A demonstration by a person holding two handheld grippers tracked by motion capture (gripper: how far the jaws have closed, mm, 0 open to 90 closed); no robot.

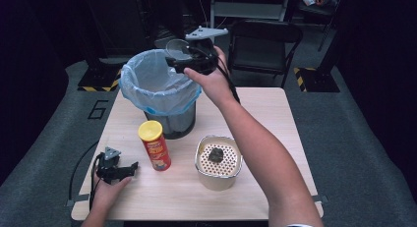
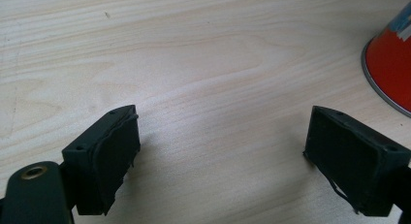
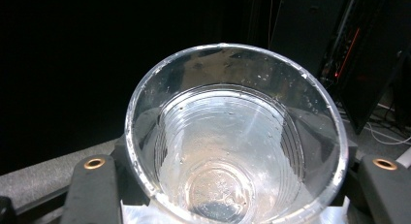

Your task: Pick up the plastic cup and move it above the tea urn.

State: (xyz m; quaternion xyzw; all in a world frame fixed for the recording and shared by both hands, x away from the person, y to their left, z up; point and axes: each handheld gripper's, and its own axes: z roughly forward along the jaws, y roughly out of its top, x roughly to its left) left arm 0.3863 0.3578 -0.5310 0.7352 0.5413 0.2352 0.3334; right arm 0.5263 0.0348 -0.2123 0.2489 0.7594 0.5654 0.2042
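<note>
Right gripper [image 1: 189, 57] is clamping a clear plastic cup [image 3: 236, 132] over the bin [image 1: 157, 87] rim, risking crushing or dropping it outside; left gripper [image 1: 117, 169] is resting wide open, empty, on the table [image 1: 275, 114].

table [image 1: 275, 114]: light wood | bin [image 1: 160, 92]: far left, blue liner over the rim | crisp tube [image 1: 155, 145]: red, yellow lid, upright just near the bin | perforated container [image 1: 219, 161]: cream, right of the tube, dark lump inside | folding chair [image 1: 263, 42]: beyond the far edge
</note>
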